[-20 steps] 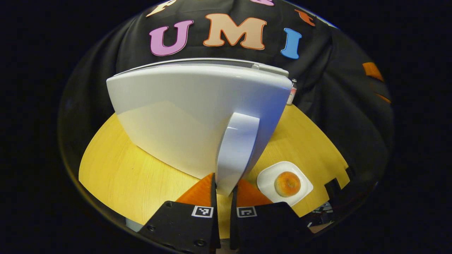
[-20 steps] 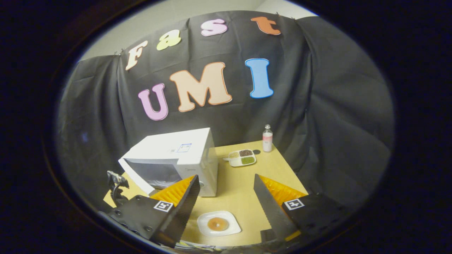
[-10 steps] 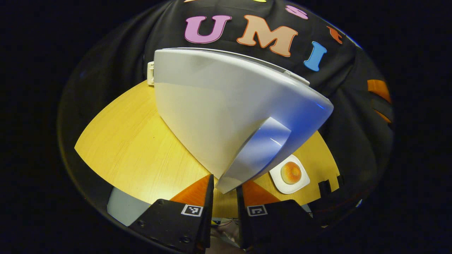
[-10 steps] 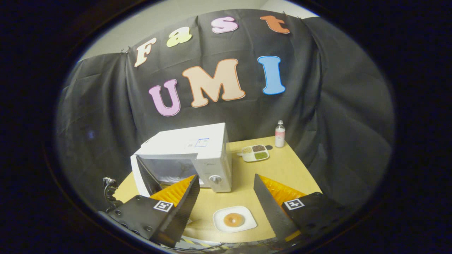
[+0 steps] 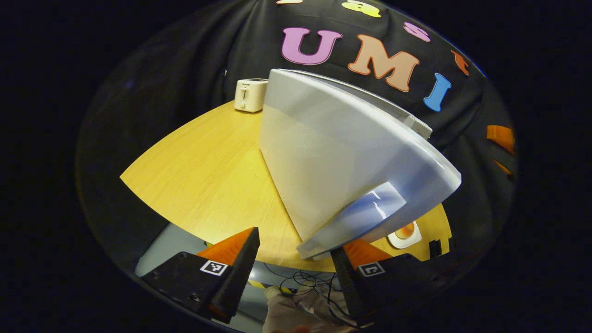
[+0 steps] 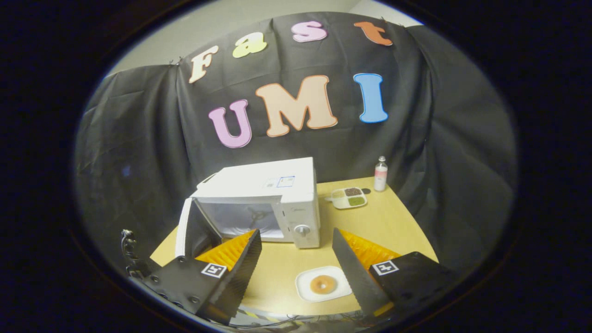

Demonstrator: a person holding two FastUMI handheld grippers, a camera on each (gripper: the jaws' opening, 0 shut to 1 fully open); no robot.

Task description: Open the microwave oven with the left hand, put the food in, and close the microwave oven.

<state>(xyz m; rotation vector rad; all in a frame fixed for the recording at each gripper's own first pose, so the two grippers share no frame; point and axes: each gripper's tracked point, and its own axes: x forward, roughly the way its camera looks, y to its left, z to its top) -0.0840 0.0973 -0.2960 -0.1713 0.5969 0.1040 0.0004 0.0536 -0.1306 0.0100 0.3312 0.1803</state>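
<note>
The white microwave [image 6: 277, 194] stands on the wooden table [image 6: 393, 226] with its door [image 6: 188, 231] swung wide to the left and the pale cavity [image 6: 245, 216] showing. In the left gripper view the door's outer face [image 5: 333, 157] looms close, and its handle [image 5: 356, 217] ends between my fingers. My left gripper [image 5: 294, 243] is open, and the handle's lower tip sits near the right-hand finger. A doughnut [image 6: 323, 284] lies on a white square plate [image 6: 305, 289] in front of the microwave. My right gripper [image 6: 296, 233] hovers open above the table's near edge, holding nothing.
A white toaster [image 5: 249, 95] stands at the table's far corner behind the door. Right of the microwave are a sectioned dish of grains [image 6: 350, 197] and a small bottle [image 6: 380, 173]. Cables lie on the floor below the table edge [image 5: 305, 280].
My left gripper was shut on the door handle and has now opened and let it go. The door has swung much wider. The right gripper's view drifted slightly left.
</note>
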